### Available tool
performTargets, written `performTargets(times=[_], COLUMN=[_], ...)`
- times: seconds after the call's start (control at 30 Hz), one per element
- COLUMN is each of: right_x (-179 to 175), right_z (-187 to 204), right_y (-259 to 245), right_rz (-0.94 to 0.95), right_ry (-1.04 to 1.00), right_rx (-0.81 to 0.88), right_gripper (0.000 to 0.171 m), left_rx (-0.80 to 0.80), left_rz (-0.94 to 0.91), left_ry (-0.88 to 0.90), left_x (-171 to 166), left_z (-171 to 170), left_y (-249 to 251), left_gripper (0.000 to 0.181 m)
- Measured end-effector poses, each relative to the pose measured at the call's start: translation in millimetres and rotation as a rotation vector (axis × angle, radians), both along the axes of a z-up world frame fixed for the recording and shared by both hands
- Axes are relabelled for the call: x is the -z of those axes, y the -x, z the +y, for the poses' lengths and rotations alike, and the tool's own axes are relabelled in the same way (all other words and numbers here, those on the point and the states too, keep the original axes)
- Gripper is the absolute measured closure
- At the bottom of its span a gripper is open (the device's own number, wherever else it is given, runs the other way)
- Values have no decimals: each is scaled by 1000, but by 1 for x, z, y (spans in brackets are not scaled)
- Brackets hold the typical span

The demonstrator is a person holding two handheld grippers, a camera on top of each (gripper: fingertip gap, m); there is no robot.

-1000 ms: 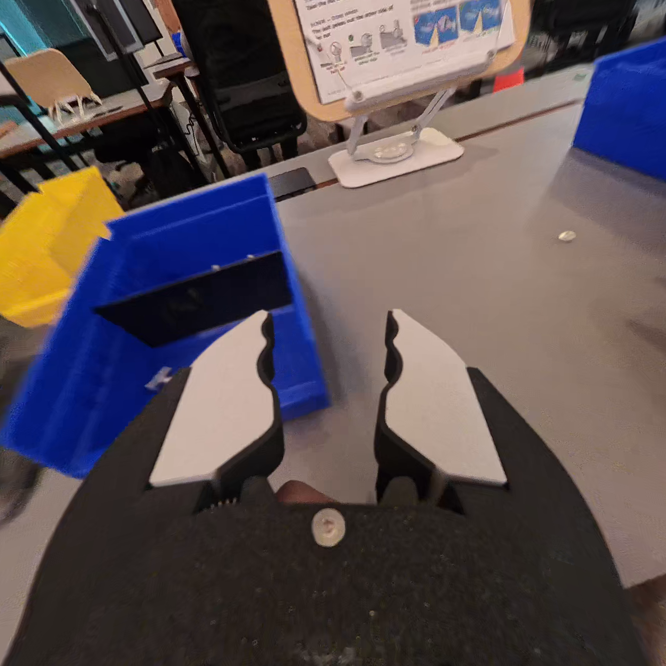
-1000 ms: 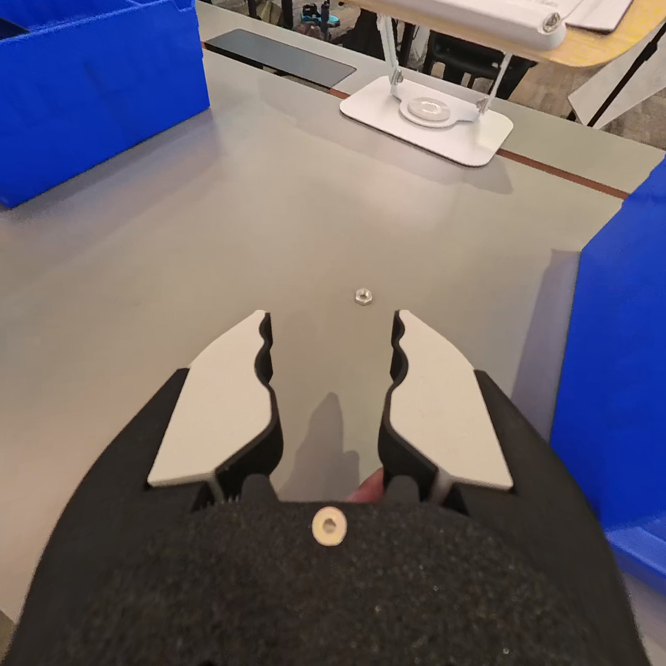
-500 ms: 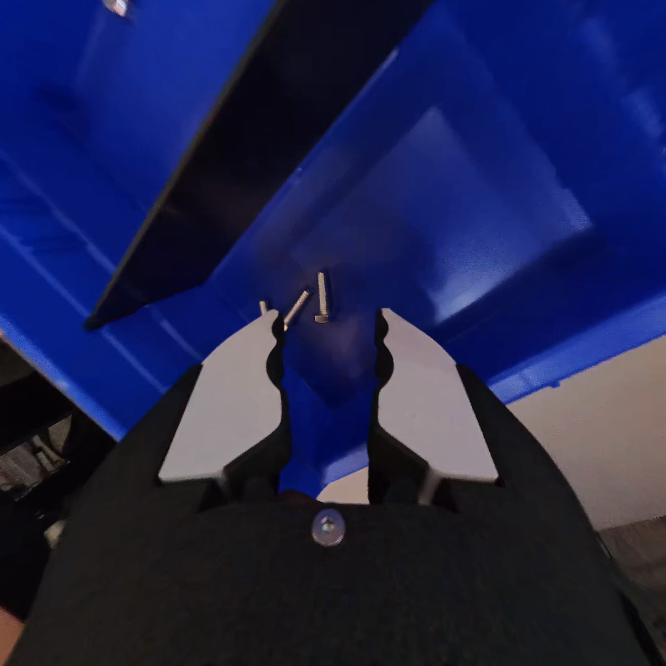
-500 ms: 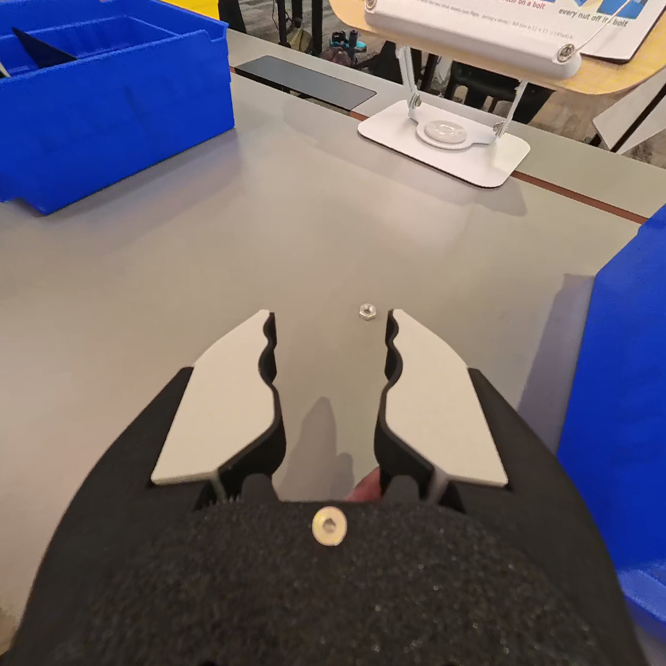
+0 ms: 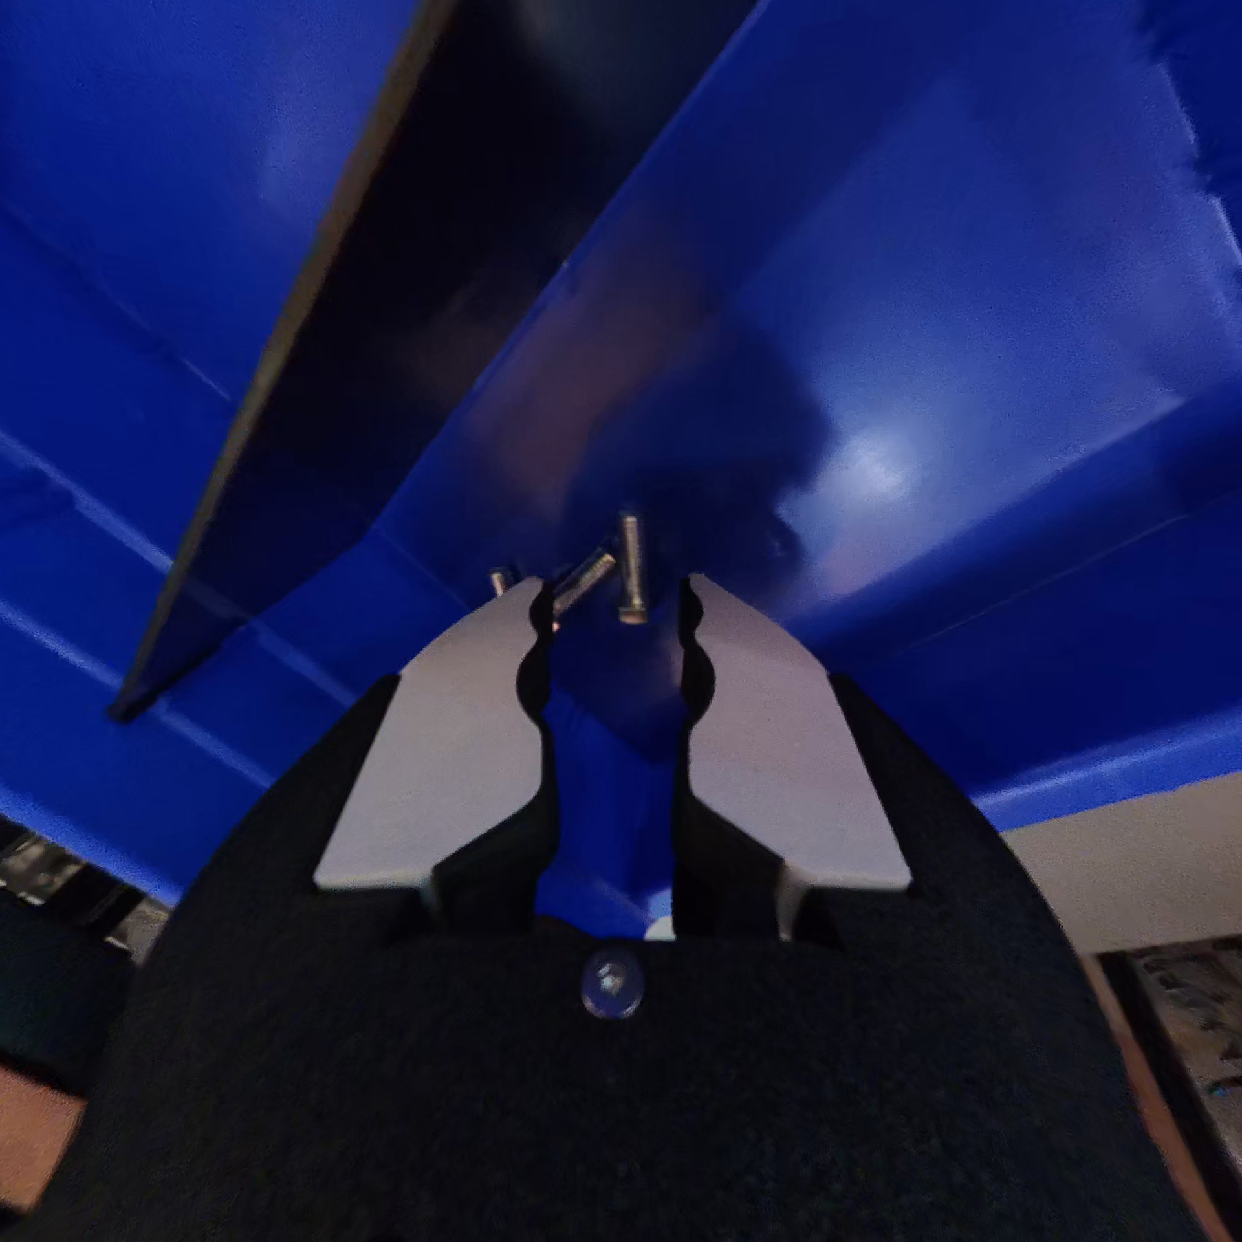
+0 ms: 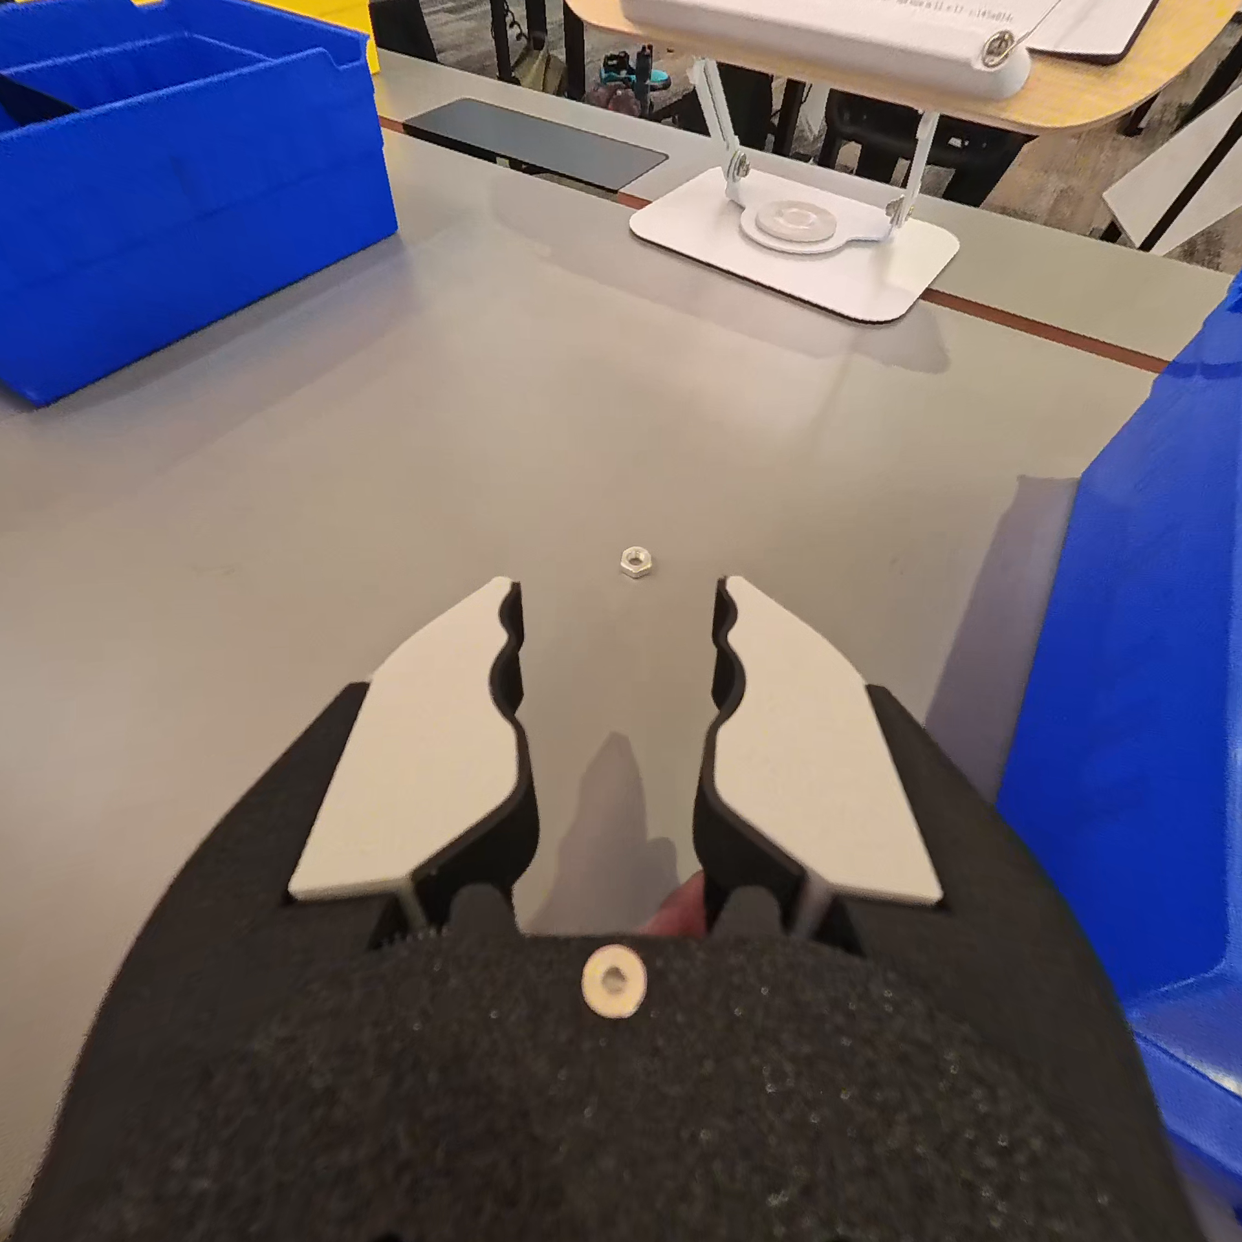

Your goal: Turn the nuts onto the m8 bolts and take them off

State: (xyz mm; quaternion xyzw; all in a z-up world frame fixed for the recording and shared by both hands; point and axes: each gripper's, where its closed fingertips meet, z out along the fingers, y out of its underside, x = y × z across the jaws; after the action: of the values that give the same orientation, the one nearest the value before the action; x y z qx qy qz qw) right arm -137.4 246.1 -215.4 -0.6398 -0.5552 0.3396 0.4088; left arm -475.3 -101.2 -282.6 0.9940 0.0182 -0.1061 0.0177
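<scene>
Down inside the blue bin (image 5: pixel 941 336), on its floor just ahead of the left gripper (image 5: pixel 615 591), lie three bolts: one upright in the view (image 5: pixel 630 571), one slanted beside it (image 5: pixel 583 582) with its lower end behind the left fingertip, and a third (image 5: pixel 499 578) of which only a stub shows past that same fingertip; a dark divider (image 5: pixel 403 336) crosses the bin to the left; the left jaws are partly open, a narrow gap between them, holding nothing, and whether they touch the slanted bolt cannot be told; over on the grey bench (image 6: pixel 336 537) a single nut (image 6: pixel 633 562) lies flat, just beyond the right gripper (image 6: pixel 618 591) and between the lines of its fingers; the right jaws stand wider open, empty and clear of the nut; two blue bins show in the right wrist view, one far left (image 6: pixel 168 201) and one close at the right edge (image 6: pixel 1142 672); a white stand (image 6: pixel 793 249) and a black flat slab (image 6: pixel 537 144) sit at the far side of the bench.
</scene>
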Motion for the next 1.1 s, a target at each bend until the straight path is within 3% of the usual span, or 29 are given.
performTargets(times=[0.53,0.73,0.93,1.1], right_x=[3,0,-10,-16], right_z=[-3,-4,-3,-5], right_y=[3,-2,-2,1], right_rz=[-4,7,16,11], right_ry=[15,11,-10,-41], right_rx=[-34,-36,-39,-49], right_gripper=[123,126,127,127], left_rx=[-5,50,93,127], left_rz=[-263,-154,54,235], left_ry=[45,-2,-221,-592], left_x=[11,10,-15,-89], left_z=[-3,-2,16,53], left_y=[-20,-18,-25,-51], left_gripper=[166,166,166,166])
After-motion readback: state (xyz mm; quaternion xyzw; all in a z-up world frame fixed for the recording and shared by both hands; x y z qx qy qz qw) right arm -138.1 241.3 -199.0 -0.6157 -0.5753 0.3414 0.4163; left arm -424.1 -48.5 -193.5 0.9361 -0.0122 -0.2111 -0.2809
